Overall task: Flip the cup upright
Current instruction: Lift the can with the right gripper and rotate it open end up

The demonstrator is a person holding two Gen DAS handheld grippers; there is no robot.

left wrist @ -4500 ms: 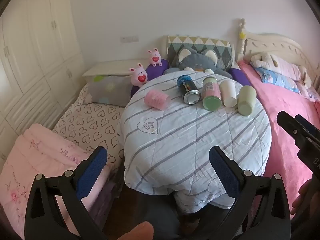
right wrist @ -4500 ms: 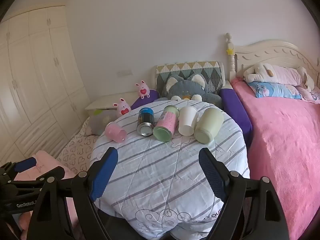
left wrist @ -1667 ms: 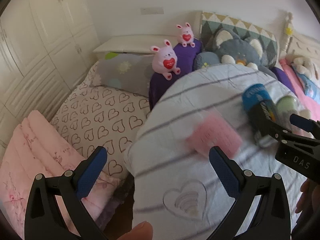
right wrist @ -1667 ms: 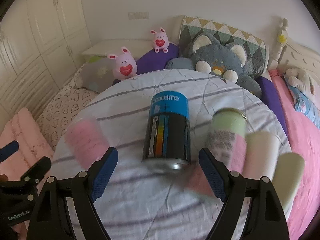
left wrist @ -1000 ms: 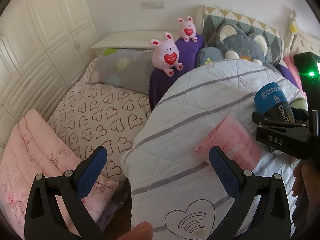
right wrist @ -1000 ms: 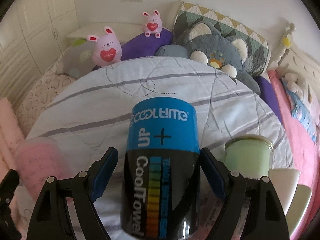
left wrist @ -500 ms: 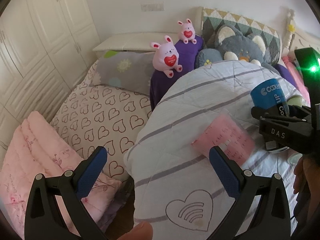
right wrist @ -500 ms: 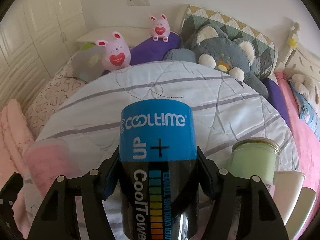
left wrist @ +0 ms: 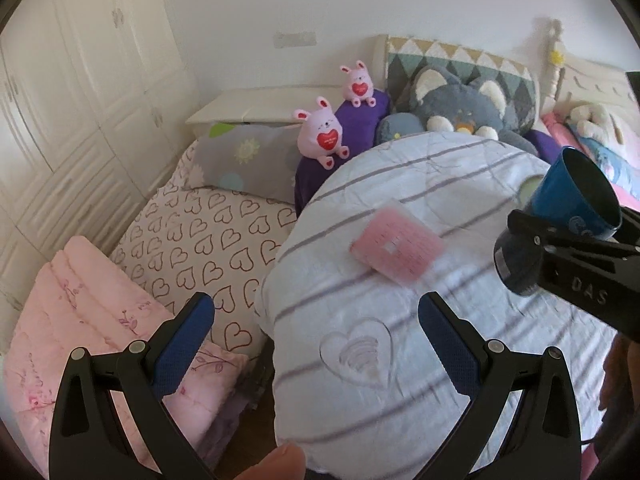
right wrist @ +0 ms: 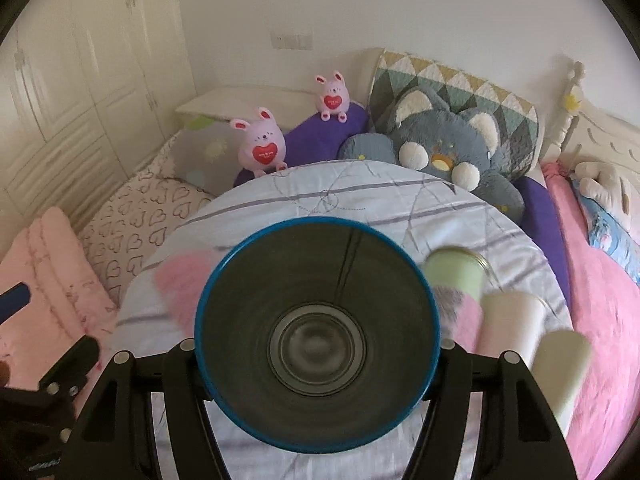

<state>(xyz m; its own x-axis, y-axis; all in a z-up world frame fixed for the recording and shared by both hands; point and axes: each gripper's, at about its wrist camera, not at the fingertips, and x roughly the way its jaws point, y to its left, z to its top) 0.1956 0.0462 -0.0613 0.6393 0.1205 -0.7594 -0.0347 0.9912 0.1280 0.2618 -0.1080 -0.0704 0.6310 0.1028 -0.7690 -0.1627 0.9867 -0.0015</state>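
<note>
My right gripper point(right wrist: 318, 350) is shut on the blue and black cup point(right wrist: 318, 332) and holds it lifted and tilted, its open mouth facing the camera. The same cup point(left wrist: 568, 216) shows at the right of the left wrist view, clamped in the right gripper point(left wrist: 560, 248) above the round table point(left wrist: 400, 360). A pink cup point(left wrist: 396, 244) lies on its side on the striped cloth. My left gripper point(left wrist: 316, 344) is open and empty over the table's near left edge.
A green-lidded cup point(right wrist: 456, 276), a white cup point(right wrist: 508, 328) and a pale green cup point(right wrist: 560, 372) lie on their sides at the right. Plush rabbits point(left wrist: 322, 134), a grey plush cat point(left wrist: 460, 108) and pillows sit behind. Beds flank the table.
My right gripper has closed on the blue cup, lifted it off the cloth and tipped it so the mouth turns toward the camera. The left gripper has barely moved.
</note>
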